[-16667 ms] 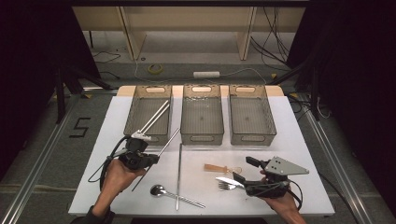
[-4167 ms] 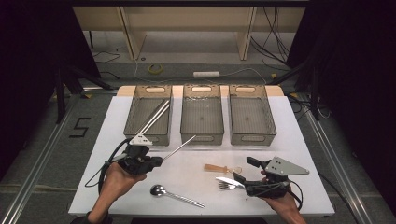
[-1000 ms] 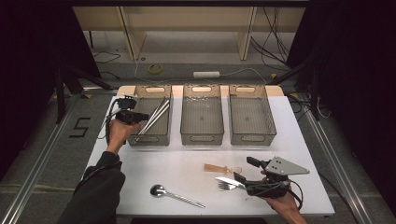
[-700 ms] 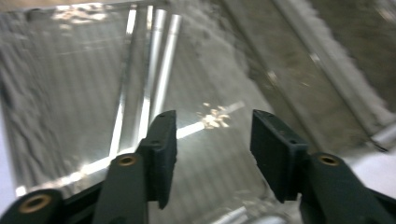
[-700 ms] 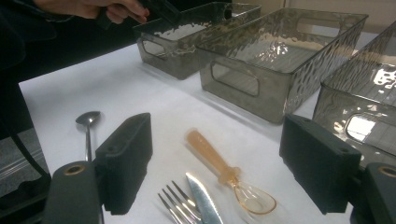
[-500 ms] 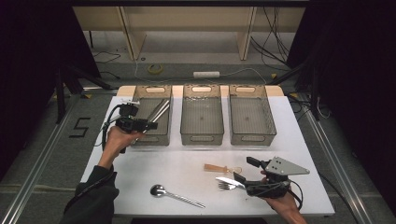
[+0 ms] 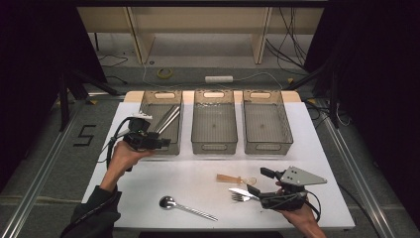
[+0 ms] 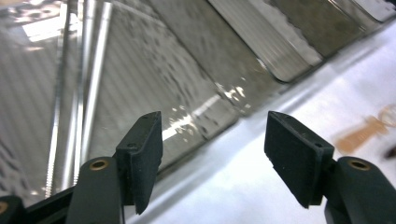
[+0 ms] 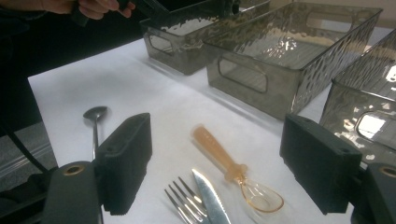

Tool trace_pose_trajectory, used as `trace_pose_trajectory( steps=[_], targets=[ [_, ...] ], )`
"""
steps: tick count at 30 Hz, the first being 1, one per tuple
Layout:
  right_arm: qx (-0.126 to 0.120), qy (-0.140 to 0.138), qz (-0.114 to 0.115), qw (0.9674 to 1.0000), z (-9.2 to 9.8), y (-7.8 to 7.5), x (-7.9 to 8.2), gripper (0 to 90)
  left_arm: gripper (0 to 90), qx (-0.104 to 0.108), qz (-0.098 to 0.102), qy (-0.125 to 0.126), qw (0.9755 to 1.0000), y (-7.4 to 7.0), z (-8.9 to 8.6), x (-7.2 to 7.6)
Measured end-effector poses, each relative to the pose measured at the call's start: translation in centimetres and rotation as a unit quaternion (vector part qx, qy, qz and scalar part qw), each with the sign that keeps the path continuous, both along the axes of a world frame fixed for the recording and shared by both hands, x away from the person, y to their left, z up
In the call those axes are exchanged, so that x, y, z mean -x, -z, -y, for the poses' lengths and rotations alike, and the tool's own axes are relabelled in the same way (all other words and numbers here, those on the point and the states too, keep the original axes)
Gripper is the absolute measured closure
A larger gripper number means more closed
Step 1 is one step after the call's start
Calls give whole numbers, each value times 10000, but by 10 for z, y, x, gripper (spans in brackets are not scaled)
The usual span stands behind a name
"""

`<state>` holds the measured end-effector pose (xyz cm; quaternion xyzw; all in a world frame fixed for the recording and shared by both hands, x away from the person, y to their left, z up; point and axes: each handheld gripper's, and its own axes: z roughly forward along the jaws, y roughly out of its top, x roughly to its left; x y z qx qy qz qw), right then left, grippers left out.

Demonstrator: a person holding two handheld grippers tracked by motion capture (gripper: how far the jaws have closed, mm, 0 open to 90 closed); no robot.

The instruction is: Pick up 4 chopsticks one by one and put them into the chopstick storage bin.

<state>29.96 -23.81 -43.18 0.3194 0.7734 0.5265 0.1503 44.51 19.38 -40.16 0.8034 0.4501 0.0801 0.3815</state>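
My left gripper [image 7: 166, 143] hovers at the near end of the left bin [image 7: 161, 95]. Its jaws have just been opening and nothing is between them. In the left gripper view it [image 8: 212, 140] looks over that bin's near corner, and long metal rods [image 8: 86, 79] lie inside. The rods [image 7: 168, 118] slant along the bin floor. My right gripper [image 7: 258, 182] rests open at the front right. Between its jaws in the right gripper view [image 9: 215, 140] lie an amber plastic spoon [image 9: 224, 161], a fork [image 9: 184, 200] and a knife [image 9: 210, 200], all untouched.
A middle bin [image 7: 214, 146] and a right bin [image 7: 267, 146] stand beside the left one, both without contents. A metal spoon [image 7: 185, 208] lies near the front edge of the white table [image 7: 322, 148]. Black floor and rails flank the table.
My left gripper has drawn back from over the left bin toward its near end, and its jaws have spread. The right gripper has stayed put.
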Motion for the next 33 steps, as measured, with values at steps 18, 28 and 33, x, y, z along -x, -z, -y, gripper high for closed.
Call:
trace_pose_trajectory(
  steps=[18,28,33],
  targets=[
    [266,-72,-165,9995,-2,3,-2,258,325,-345,-11,828,9960,-8,27,42],
    [288,-135,-185,9993,-3,4,-2,259,311,-543,-68,1251,9906,-1,39,59],
    [276,-140,-199,9993,-3,4,-2,258,304,-629,-142,1426,9877,4,44,65]
  ],
)
